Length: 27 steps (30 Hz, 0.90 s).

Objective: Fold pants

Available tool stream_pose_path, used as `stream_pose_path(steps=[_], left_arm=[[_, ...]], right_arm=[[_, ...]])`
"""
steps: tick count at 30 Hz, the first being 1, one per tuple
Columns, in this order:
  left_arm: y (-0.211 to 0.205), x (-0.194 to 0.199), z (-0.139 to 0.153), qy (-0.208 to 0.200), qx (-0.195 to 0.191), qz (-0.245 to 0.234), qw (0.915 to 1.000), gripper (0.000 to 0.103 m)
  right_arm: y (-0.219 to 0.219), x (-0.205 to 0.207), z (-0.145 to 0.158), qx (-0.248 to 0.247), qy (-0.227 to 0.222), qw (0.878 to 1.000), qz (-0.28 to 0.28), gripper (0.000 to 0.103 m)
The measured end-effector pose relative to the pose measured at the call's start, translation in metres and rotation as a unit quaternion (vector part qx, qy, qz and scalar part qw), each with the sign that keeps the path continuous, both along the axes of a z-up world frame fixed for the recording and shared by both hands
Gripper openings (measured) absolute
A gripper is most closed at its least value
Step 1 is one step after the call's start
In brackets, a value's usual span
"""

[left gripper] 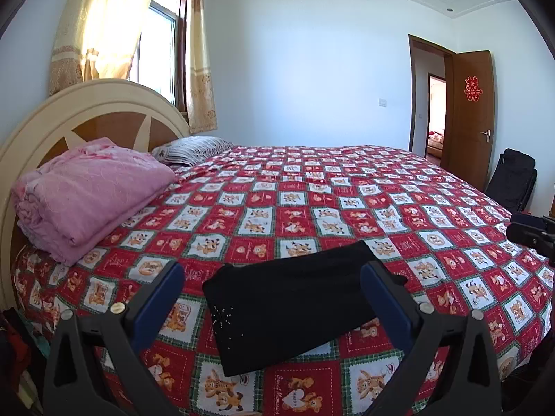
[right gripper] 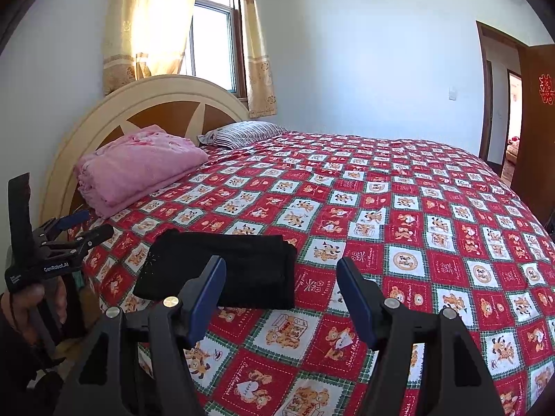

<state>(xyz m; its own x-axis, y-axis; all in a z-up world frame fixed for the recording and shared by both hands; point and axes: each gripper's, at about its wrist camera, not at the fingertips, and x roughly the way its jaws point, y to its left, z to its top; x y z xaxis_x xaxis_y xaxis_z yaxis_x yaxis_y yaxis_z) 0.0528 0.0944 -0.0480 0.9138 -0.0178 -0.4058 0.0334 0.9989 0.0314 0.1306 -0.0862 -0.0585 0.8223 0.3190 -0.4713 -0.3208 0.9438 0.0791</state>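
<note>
The black pants (left gripper: 295,305) lie folded into a compact rectangle on the red patterned bedspread (left gripper: 312,208), near the bed's front edge. A small sparkly star shows on their near left corner. My left gripper (left gripper: 272,274) is open and empty, held above and just in front of the pants. In the right wrist view the pants (right gripper: 222,270) lie left of centre, and my right gripper (right gripper: 281,270) is open and empty, off their right end. The left gripper (right gripper: 83,228) also shows at the left of the right wrist view, in a hand.
A folded pink blanket (left gripper: 86,194) and a striped pillow (left gripper: 194,149) lie by the round headboard (left gripper: 86,104). A window with yellow curtains (left gripper: 104,27) is behind. An open wooden door (left gripper: 471,114) and a black bag (left gripper: 513,180) stand at the right.
</note>
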Motion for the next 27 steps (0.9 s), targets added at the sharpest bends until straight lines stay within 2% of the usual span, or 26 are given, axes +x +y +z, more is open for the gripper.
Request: stream_pose_path(steps=[4, 9, 27], left_arm=[[-0.0026, -0.0008, 0.0026, -0.009, 0.013, 0.010, 0.9998, 0.103], [-0.0006, -0.0002, 0.0033, -0.008, 0.004, 0.008, 0.9999, 0.103], [0.0071, 0.0046, -0.0062, 0.001, 0.014, 0.038, 0.9992, 0.103]], right_arm=[[-0.0001, -0.0011, 0.0000, -0.001, -0.002, 1.000, 0.002, 0.068], [0.0020, -0.0026, -0.0005, -0.005, -0.003, 1.000, 0.005, 0.068], [0.0066, -0.0004, -0.0086, -0.011, 0.006, 1.000, 0.011, 0.068]])
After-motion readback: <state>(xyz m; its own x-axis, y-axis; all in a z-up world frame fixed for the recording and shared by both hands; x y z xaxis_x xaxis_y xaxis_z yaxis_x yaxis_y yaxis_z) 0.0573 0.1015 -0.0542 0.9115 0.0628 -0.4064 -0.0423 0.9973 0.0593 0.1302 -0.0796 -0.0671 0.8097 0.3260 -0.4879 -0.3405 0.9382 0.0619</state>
